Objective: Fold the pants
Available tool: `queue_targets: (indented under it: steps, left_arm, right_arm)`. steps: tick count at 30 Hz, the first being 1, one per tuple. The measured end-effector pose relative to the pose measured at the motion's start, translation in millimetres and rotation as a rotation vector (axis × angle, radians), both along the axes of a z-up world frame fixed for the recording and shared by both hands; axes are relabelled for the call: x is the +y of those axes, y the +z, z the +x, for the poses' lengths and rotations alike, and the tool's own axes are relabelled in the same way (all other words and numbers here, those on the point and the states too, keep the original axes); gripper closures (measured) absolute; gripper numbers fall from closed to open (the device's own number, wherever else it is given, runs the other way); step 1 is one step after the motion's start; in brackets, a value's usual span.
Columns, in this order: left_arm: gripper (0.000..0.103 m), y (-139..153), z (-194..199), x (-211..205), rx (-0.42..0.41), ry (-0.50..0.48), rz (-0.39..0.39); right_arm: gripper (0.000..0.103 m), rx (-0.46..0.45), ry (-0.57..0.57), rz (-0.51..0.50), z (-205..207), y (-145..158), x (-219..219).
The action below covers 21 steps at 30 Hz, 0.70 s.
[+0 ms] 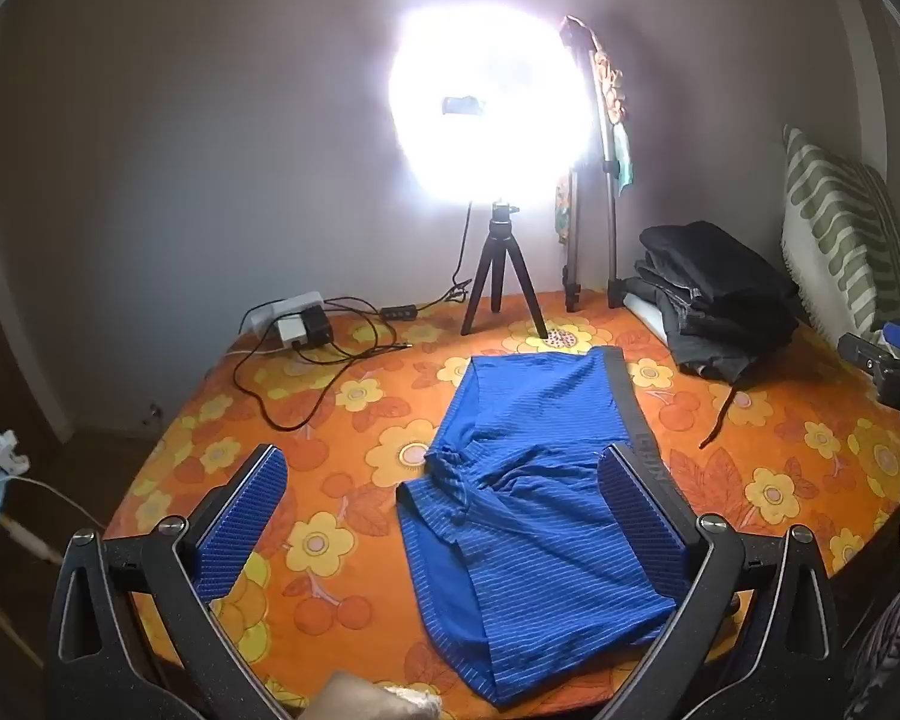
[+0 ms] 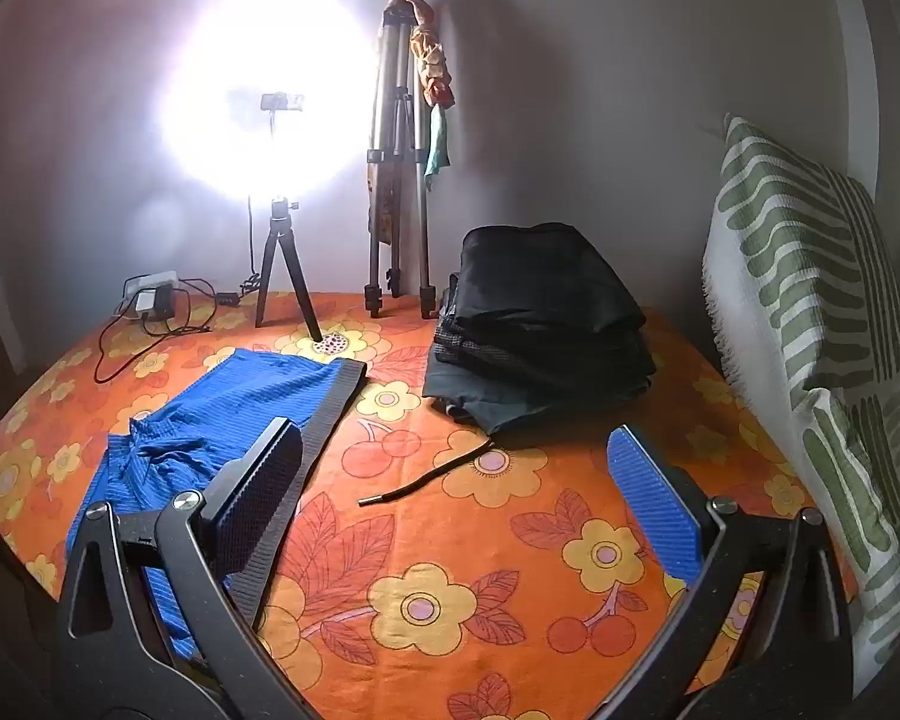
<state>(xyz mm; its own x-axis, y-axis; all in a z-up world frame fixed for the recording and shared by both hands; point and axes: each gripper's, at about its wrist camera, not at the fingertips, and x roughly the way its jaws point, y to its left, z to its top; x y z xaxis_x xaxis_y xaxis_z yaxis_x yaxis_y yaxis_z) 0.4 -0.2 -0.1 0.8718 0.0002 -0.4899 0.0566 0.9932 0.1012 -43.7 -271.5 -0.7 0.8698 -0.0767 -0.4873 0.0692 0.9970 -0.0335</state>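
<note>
Blue pinstriped shorts (image 1: 528, 480) with a grey waistband (image 1: 621, 384) lie spread on the orange flowered bedsheet (image 1: 342, 420), waistband to the right, a little bunched at the crotch. My left gripper (image 1: 444, 468) hovers open above the shorts' near half, its right pad over the waistband side, nothing pressed between the pads. In the right wrist view the same shorts (image 2: 210, 420) lie at the left. My right gripper (image 2: 456, 456) is open over bare sheet to the right of the waistband (image 2: 324, 414), holding nothing.
A stack of dark folded clothes (image 2: 540, 324) sits at the back right with a loose black drawstring (image 2: 426, 477) in front. A striped pillow (image 2: 810, 312) leans on the right wall. A ring light on a small tripod (image 1: 498, 276), a tall tripod (image 2: 399, 180), a power strip and cables (image 1: 294, 324) line the far edge.
</note>
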Motion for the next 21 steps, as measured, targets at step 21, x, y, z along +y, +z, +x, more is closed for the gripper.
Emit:
queue_targets:
  steps: [21]
  left_arm:
    - [0.000,1.0,4.1,3.7,0.002,0.010,-0.028]
  right_arm:
    - [0.000,0.001,-0.023,-0.012,2.3,-1.1,1.8]
